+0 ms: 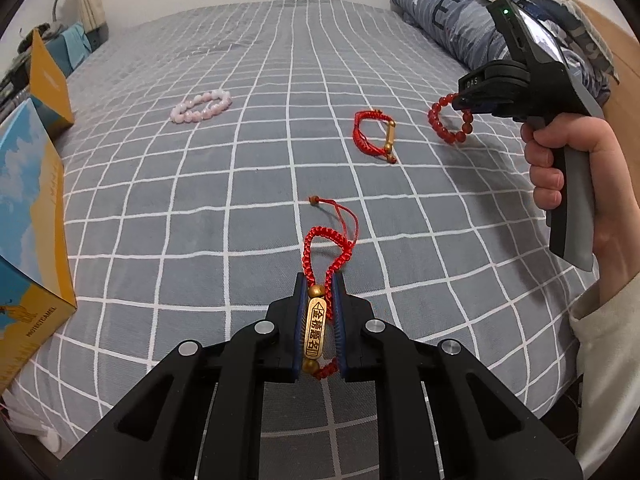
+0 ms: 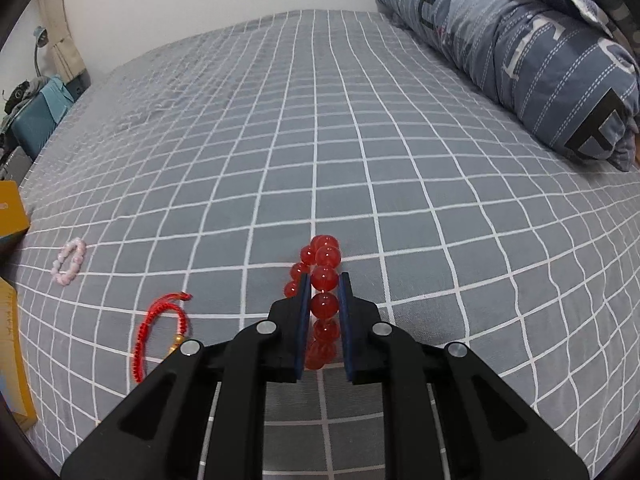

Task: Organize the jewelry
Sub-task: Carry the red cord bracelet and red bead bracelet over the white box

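My left gripper point(image 1: 320, 280) is shut on a red cord bracelet with a gold bar charm point(image 1: 316, 322); its braided loop point(image 1: 329, 249) sticks out past the fingertips. In the right wrist view my right gripper point(image 2: 325, 278) is shut on a red bead bracelet point(image 2: 324, 278). From the left wrist view that right gripper point(image 1: 460, 100) hangs at the right, held by a hand, with the red beads point(image 1: 446, 118) dangling just above the bed. A second red cord bracelet with a gold bar point(image 1: 374, 136) point(image 2: 160, 332) and a pink bead bracelet point(image 1: 202, 106) point(image 2: 70, 260) lie on the sheet.
The grey checked bed sheet point(image 1: 200, 200) fills both views. A blue and yellow box point(image 1: 28, 216) stands open at the left edge of the bed. A folded patterned quilt point(image 2: 520, 52) lies at the back right. A person's hand and sleeve point(image 1: 568, 168) hold the right gripper.
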`<control>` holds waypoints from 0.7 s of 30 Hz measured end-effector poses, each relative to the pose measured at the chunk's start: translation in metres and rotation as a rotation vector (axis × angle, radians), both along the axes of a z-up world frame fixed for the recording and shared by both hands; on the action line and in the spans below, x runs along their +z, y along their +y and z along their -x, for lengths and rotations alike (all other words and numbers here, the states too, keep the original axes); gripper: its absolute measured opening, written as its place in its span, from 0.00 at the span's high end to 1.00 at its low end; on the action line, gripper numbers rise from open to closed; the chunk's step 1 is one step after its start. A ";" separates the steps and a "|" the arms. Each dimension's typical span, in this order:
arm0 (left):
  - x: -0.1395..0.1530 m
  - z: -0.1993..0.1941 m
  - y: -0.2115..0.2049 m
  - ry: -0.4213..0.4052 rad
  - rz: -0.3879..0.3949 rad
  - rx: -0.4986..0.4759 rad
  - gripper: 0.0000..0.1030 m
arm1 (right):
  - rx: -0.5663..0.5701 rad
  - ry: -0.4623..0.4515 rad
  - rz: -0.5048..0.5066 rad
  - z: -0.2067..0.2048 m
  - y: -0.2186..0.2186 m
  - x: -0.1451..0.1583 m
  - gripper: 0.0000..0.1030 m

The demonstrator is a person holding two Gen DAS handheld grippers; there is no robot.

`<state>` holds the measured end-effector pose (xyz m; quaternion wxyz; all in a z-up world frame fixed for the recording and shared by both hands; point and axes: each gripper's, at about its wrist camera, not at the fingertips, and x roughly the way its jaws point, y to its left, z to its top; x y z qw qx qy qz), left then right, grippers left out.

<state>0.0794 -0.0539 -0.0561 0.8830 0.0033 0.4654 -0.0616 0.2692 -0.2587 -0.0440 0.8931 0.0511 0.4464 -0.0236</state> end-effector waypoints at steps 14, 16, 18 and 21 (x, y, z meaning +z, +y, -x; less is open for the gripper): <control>0.012 -0.002 0.008 -0.054 0.001 0.038 0.89 | 0.037 -0.081 -0.001 0.026 0.018 0.024 0.88; 0.016 -0.001 0.008 -0.067 0.002 0.038 0.89 | 0.038 -0.092 -0.005 0.030 0.021 0.029 0.88; 0.021 0.000 0.009 -0.081 0.003 0.044 0.89 | 0.034 -0.101 -0.011 0.035 0.022 0.034 0.88; 0.030 0.000 0.012 -0.098 0.000 0.056 0.89 | 0.030 -0.111 -0.016 0.043 0.025 0.041 0.88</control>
